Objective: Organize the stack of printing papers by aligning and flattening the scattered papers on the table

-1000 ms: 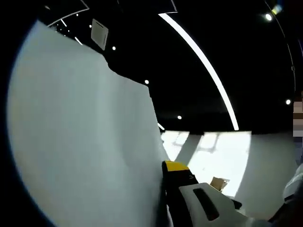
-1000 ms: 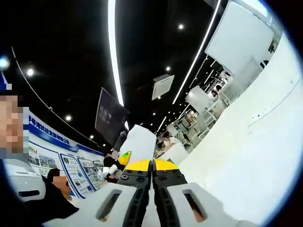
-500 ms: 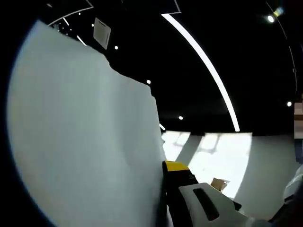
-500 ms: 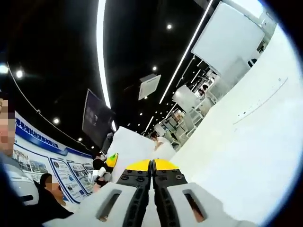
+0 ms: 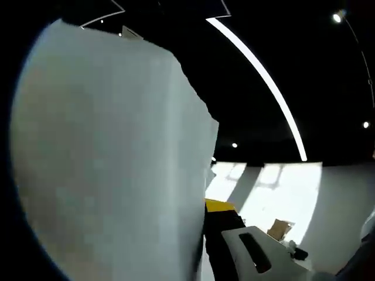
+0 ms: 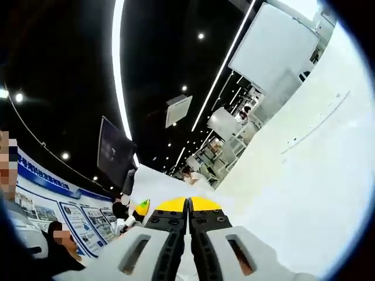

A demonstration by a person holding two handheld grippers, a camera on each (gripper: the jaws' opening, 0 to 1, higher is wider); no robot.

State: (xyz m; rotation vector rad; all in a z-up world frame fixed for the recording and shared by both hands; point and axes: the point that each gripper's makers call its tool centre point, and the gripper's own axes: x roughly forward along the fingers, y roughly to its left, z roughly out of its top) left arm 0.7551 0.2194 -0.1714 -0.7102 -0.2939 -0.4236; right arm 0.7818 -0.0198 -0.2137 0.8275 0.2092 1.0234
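Left gripper view: paper (image 5: 111,164) covers left half of frame, upright, edge meeting left gripper (image 5: 206,234) at lower centre. One yellow-tipped jaw visible; other hidden behind sheet, so jaw state cannot tell. Light strip (image 5: 263,88) crosses dark ceiling, upper right.

Right gripper view: poster wall (image 6: 70,205) lower left. Right gripper (image 6: 188,206) bottom centre, jaws pressed together, nothing visibly between. White surface (image 6: 304,175) at right.

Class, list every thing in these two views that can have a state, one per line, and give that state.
Printing papers: lifted, standing on edge, covering the left of the left gripper view, sheet edges uneven at the top.
Left tongs: one yellow-tipped jaw visible against the papers; the other jaw is hidden.
Right tongs: jaws together, yellow tips touching.
Ceiling light strips: lit.
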